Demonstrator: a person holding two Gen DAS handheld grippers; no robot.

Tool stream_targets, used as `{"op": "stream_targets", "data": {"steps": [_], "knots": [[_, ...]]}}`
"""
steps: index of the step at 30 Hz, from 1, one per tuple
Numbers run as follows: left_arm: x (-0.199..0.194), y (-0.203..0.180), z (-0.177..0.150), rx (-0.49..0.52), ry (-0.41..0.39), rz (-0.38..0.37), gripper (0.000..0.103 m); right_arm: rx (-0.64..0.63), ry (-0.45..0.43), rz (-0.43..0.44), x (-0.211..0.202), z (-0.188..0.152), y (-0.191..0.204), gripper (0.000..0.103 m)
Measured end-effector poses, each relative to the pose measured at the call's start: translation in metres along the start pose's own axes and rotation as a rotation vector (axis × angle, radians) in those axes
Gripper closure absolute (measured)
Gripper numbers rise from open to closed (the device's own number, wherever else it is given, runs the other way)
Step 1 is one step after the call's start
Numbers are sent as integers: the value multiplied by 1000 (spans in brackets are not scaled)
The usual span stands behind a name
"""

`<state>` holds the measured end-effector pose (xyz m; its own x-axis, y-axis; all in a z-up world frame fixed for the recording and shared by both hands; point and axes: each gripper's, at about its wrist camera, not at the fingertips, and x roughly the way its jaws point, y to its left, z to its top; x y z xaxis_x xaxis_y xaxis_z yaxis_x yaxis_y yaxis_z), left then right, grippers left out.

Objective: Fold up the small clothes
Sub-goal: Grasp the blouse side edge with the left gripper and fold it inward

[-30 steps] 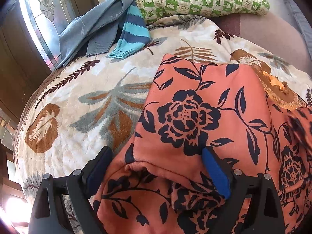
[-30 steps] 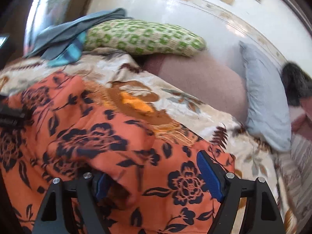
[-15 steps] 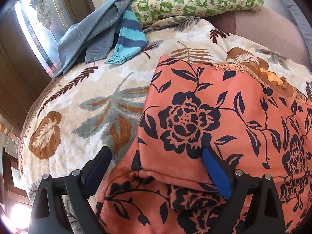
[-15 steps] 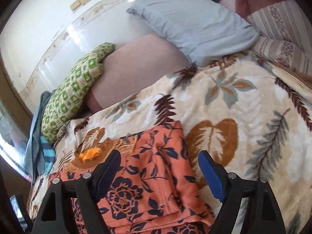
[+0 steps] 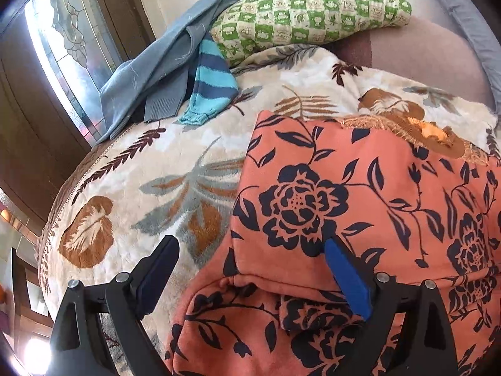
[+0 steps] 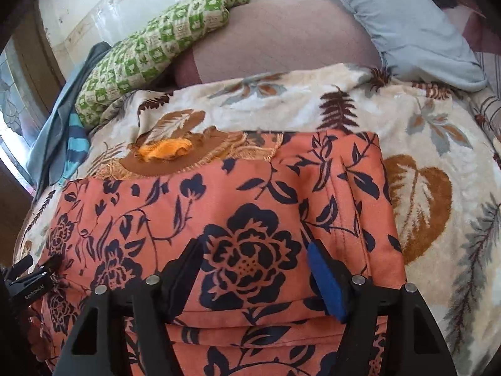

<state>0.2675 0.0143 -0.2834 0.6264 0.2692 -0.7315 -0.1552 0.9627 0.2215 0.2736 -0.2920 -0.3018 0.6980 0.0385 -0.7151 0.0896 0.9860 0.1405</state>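
We are holding the left gripper (image 5: 250, 269) wide open over the near left corner of the orange floral garment (image 5: 360, 194), and the right gripper (image 6: 255, 268) is also gaping, empty, above its folded near edge. The garment is lying flat on the leaf-print blanket (image 5: 141, 188), filling the view from 3 to 6 o'clock. We should be pinching both near corners evenly, through all layers. Toward 11 o'clock, well apart, the striped sleeve (image 5: 209, 84), grey-blue garment (image 5: 150, 72) and green pillow (image 5: 313, 12) are waiting; nothing is blocking us.
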Motion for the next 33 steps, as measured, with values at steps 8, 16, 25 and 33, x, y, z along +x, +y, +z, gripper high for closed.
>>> {"op": "stream_targets", "data": {"steps": [8,16,25,33], "knots": [[10,-17,-3,84,37,-17,8,-78,52,39,44,29,27,31],[16,-20,0,83,57,-15,8,-51,82,22,62,36,10,29],[-1,-9,-2,79,-20,29,8,-209,88,209,28,2,91,29],[12,15,-13,-2,68,-43,7,-205,100,147,2,-35,90,30]]}}
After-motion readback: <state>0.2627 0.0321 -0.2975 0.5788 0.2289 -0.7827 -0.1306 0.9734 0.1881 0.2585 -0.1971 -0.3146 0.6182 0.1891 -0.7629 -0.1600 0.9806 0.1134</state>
